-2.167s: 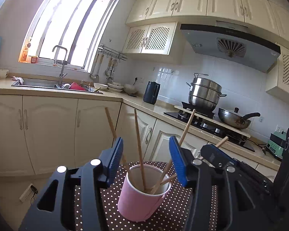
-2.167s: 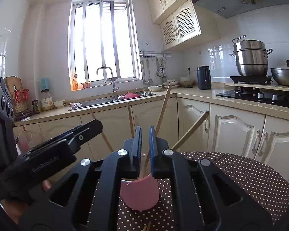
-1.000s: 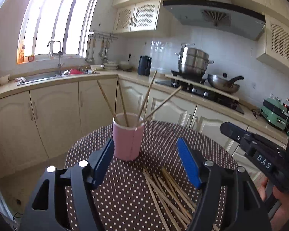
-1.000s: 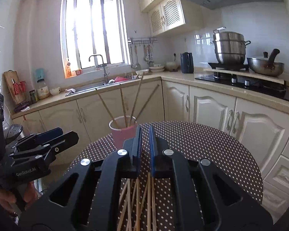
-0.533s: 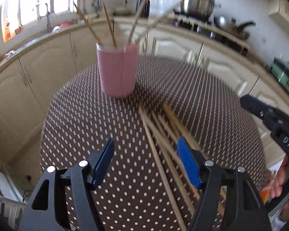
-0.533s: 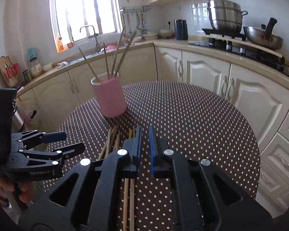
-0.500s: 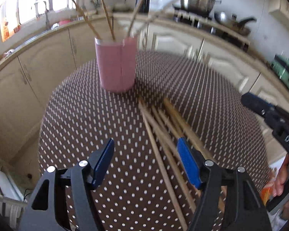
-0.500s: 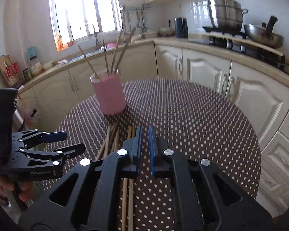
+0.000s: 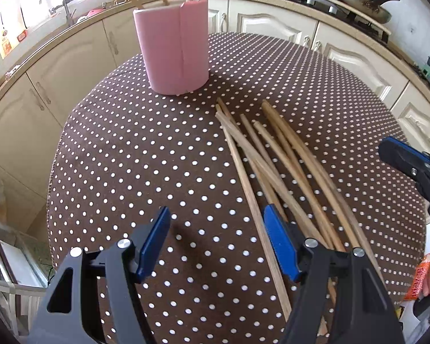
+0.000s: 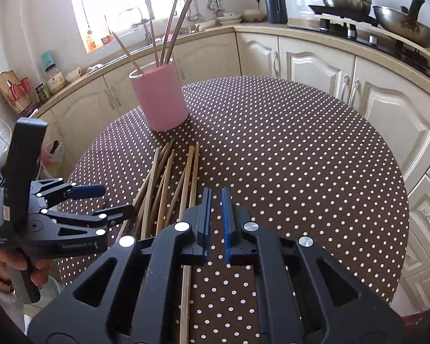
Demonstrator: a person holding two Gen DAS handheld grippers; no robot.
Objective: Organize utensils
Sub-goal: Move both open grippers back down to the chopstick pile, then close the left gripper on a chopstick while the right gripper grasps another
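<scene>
Both grippers have drawn back from the pink cup [image 10: 161,97] to hang over the loose chopsticks [image 9: 275,160] on the dotted table [image 10: 301,149]. Four sticks already stand in the cup. Left gripper [image 9: 218,243]: jaws wide, empty. Right gripper [image 10: 216,223]: jaws nearly closed, holding nothing. Next pick looks imminent; most of the pile remains.

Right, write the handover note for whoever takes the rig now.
Left gripper: jaws open, empty, low over the near end of the loose chopsticks.
Right gripper: jaws nearly closed with a thin gap, nothing between them, above the same pile.
Pink cup stands upright at the far side of the polka-dot table.
Done: four chopsticks stand in the cup.
Left: the pile lying on the table goes into the cup.
</scene>
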